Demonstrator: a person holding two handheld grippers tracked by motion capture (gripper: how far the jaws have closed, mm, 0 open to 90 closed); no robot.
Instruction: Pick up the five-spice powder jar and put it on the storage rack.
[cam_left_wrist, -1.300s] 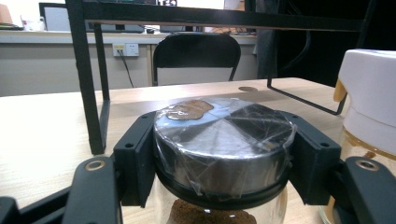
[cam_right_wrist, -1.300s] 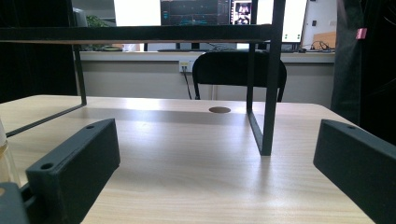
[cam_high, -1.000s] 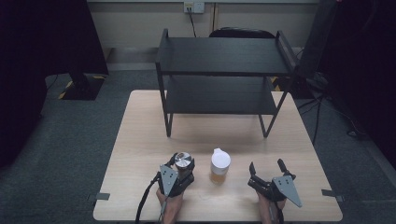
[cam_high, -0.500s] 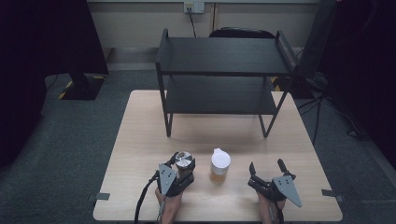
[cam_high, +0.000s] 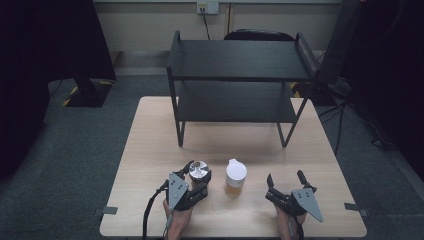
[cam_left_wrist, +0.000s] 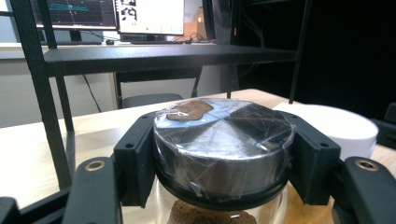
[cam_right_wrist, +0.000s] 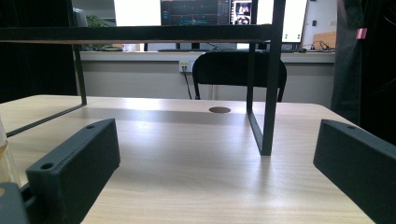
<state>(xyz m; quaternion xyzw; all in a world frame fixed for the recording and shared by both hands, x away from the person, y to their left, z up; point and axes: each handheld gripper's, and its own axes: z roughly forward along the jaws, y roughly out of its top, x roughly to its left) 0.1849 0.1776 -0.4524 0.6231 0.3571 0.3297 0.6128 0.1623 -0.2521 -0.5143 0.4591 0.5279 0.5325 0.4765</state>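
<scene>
Well, the wooden table (cam_high: 150, 150) carries a black two-tier shelf rack (cam_high: 240, 75) across its far half. Near the front edge stands a white-lidded jar (cam_high: 235, 176), and just left of it a silver-lidded glass jar (cam_high: 199, 171). The left gripper (cam_high: 196, 181) has both jaws pressed against that silver lid, gripping it firmly. The right gripper (cam_high: 286, 181) rests on the table with its jaws spread wide, holding nothing.
</scene>
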